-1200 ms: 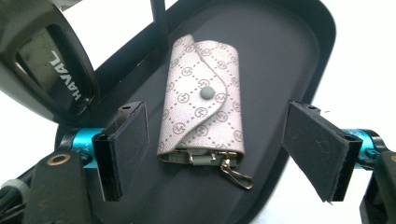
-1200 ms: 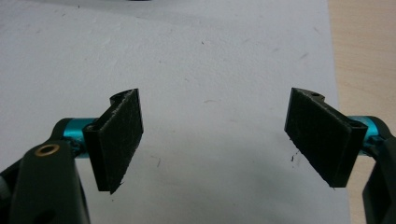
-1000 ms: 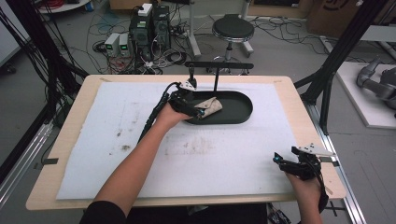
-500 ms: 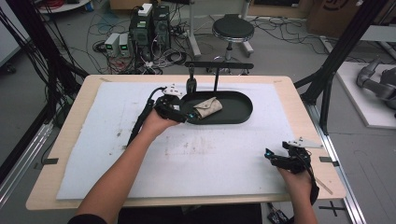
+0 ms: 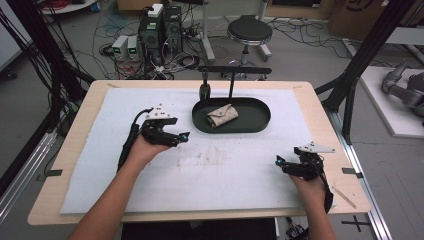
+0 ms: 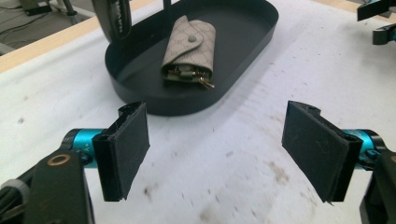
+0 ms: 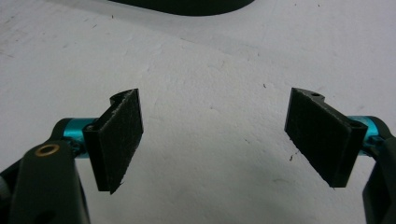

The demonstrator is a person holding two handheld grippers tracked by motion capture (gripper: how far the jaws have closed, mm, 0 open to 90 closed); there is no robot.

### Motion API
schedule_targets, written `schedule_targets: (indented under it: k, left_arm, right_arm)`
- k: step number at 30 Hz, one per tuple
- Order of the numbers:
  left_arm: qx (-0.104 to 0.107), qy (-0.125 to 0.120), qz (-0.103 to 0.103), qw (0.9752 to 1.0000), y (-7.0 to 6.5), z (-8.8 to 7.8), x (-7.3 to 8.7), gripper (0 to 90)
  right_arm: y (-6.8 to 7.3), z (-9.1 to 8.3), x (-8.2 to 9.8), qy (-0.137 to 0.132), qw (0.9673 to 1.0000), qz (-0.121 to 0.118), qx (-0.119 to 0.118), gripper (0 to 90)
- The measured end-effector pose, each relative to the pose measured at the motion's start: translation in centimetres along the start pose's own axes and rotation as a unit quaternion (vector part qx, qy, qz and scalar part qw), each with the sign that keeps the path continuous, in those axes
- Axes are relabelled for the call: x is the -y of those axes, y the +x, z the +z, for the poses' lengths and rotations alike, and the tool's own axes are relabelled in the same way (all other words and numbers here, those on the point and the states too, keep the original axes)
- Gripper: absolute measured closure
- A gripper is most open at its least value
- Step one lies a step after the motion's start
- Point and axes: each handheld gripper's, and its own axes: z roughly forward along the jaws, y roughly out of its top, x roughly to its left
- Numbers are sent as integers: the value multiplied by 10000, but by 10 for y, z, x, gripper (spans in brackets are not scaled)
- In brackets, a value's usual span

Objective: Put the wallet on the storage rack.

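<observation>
Black pads on the left gripper (image 5: 175,138) stand wide apart with nothing between them; it hovers over the white mat (image 5: 225,175), well short of the tray (image 5: 260,120) and aimed toward it. Right gripper (image 5: 286,165) is likewise wide and empty, low over the mat at the near right corner, well apart from everything.

Key pouch (image 5: 223,115) lies inside the dark oval tray, near its middle and a little toward the left end, flat on the tray floor. Nothing touches it. A black stand (image 5: 234,70) rises just behind the tray.

Step in hand, by my reading: the pouch sits placed in the tray and both hands are clear of it, so either the put-down is finished or a fresh pick-up is about to begin. If a pick-up, the left gripper is the nearer one; it would need to clear the tray rim, come down over the pouch and close across its narrow width.

Pouch itself: beige patterned fabric or leather, folded flap shut with a snap button (image 6: 192,39). Open end faces the left gripper, with keys and brass metal (image 6: 205,84) poking out. Soft and flattish; likely to squash under the pads, and the keys could slip out if tipped.
</observation>
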Motion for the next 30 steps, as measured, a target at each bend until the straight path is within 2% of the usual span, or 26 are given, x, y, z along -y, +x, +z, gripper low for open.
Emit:
schedule_targets:
  k: [2, 3, 6, 8, 17, 23, 24, 25, 30]
  left_arm:
    - [-29, -12, -15, 10000, -1, -4, 3, 230]
    - [-43, -66, -49, 10000, -1, -13, 10, 230]
    - [-97, -128, -150, 9998, -3, -22, 21, 230]
    - [-92, -108, -136, 9998, -2, -25, 23, 230]
    - [-245, -320, -275, 9988, -3, -53, 45, 220]
    - [-399, -401, -396, 9976, -2, -65, 60, 217]
    - [-399, -401, -396, 9976, -2, -65, 60, 215]
    - [-496, -433, -345, 9972, -4, -68, 64, 215]
    - [-536, -421, -385, 9969, -5, -74, 76, 214]
  right_arm:
    - [1, 1, -1, -2, 10000, -9, 4, 198]
    - [2, 1, -2, 1, 10000, -14, 0, 198]
    - [2, 1, -2, -8, 10000, -29, 5, 198]
    - [2, 1, -3, -9, 10000, -24, 5, 198]
    - [3, 3, -4, -6, 10000, -37, -18, 198]
    - [2, 4, -4, 19, 10000, -13, -18, 198]
    - [2, 4, -4, 31, 10000, 13, -3, 198]
    - [1, 4, -4, 40, 10000, 27, 10, 198]
    - [2, 4, -3, 28, 10000, 87, 13, 198]
